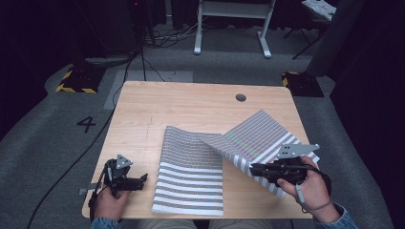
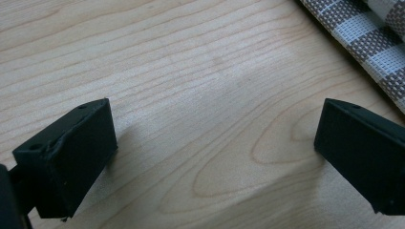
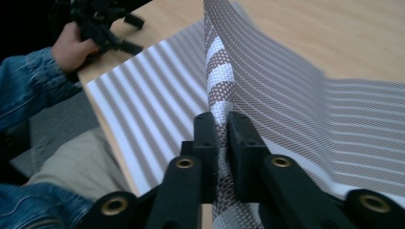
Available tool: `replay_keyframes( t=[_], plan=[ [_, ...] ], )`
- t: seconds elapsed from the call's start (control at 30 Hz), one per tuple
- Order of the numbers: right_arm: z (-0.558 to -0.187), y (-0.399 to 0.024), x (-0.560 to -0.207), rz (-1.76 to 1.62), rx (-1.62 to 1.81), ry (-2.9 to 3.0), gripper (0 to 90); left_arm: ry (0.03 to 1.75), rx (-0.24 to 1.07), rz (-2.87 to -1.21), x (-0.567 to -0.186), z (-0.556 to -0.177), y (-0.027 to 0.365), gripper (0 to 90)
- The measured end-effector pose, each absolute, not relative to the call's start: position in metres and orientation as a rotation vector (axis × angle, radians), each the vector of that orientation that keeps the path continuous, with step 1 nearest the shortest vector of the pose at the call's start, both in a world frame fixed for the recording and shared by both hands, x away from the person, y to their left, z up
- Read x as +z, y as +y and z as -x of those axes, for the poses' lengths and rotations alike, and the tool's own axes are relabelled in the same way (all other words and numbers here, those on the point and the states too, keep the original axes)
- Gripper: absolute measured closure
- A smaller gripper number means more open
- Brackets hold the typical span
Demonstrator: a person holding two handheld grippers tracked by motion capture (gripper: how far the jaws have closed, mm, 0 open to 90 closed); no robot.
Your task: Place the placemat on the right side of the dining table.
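While my right gripper (image 3: 218, 125) pinches the striped mat's (image 1: 191, 167) lifted right half near the table's (image 1: 143, 109) right edge, fold looks half made; left gripper (image 1: 138, 180) waits gaping, empty, at the near-left corner.

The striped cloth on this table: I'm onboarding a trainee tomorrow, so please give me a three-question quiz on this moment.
1. True or false: the left tool is closed on the striped cloth.
2. Which tool pinches the cloth's edge? A) left tool B) right tool C) both
3. Fill in: the left tool's jaws stand apart over the bare wooden ____.

Key:
1. False; its jaws are open with nothing between them.
2. B; the fabric runs up between its nearly closed jaws, and that part of the cloth is lifted and folded over.
3. table
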State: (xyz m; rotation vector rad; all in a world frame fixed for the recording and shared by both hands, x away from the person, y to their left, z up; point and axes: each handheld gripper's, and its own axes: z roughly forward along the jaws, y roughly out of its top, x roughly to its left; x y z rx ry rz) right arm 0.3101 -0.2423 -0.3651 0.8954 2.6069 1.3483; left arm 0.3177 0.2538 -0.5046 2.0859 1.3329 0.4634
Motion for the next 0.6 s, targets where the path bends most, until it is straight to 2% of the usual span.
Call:
replay_keyframes(
  t=[0.07,0.13,0.27,0.4,0.6],
  plan=[
    [-0.308,-0.238,-0.371,-0.864,1.384,2.662,55.1,1.332,0.463,-2.085,-0.505,-0.318,0.254,0.6],
    [-0.305,-0.234,-0.375,-0.856,1.483,2.68,44.1,1.333,0.463,-2.086,-0.505,-0.318,0.254,0.6],
    [-0.313,-0.25,-0.37,-0.964,1.601,2.53,38.6,1.333,0.464,-2.085,-0.505,-0.318,0.254,0.6],
    [-0.331,-0.282,-0.371,-1.124,1.407,2.317,38.3,1.332,0.464,-2.085,-0.505,-0.318,0.254,0.7],
    [-0.354,-0.326,-0.394,-1.302,1.226,2.191,37.5,1.332,0.464,-2.085,-0.505,-0.318,0.254,0.6]
  ],
)
